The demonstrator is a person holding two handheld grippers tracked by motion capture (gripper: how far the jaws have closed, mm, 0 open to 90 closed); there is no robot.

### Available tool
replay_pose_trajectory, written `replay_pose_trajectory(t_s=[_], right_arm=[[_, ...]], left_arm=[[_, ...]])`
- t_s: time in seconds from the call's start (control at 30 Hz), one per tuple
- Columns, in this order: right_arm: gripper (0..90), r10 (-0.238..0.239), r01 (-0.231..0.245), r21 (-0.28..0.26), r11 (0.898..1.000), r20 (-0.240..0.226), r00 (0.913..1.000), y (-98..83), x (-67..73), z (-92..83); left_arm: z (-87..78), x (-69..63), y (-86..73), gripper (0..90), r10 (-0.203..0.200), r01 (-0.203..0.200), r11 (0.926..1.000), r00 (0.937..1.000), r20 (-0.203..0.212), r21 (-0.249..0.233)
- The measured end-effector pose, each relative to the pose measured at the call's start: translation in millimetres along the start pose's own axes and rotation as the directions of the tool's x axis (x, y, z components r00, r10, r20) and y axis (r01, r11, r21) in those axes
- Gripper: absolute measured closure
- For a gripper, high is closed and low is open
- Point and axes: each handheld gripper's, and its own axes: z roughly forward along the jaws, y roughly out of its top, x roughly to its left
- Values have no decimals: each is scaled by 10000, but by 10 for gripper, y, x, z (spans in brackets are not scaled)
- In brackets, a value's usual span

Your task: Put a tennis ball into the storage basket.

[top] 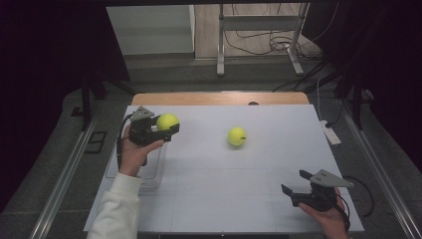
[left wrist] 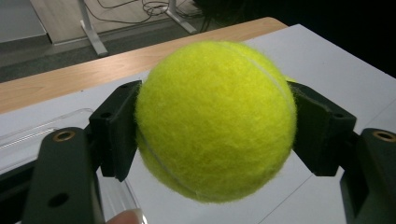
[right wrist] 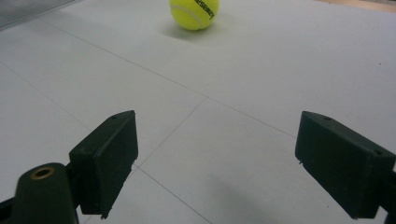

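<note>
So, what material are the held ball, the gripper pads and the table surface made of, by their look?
Held ball: fuzzy yellow-green felt with a pale seam. Left hand-held gripper pads: matte black, probably hard plastic. Table surface: smooth matte white board with thin lines, material unclear.

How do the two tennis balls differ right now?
The held tennis ball is clamped in the left gripper, above the white board; the loose tennis ball lies free mid-board. The loose ball shows black print; the held one shows none. Both are yellow-green.
</note>
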Motion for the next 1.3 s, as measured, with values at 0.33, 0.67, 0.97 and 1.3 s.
replay_pose_trajectory(t_s=[0.33,0.67,0.97,1.3], right_arm=[[137,-6,6,12,10000,5,10000,0,0,2],[137,4,-4,9,10000,0,10000,0,1,-1],[137,43,-43,-13,10000,29,10000,-1,0,-12],[138,117,-119,-155,9998,-93,9999,0,-16,-27]], left_arm=[[-63,95,-5,264,-180,175,9997,9995,-262,-181],[-111,184,-20,264,-313,298,9992,9976,-618,-256],[-89,258,-37,264,-551,543,9985,9951,-824,-121],[-20,421,-5,264,-836,880,9958,9855,-1480,237]])
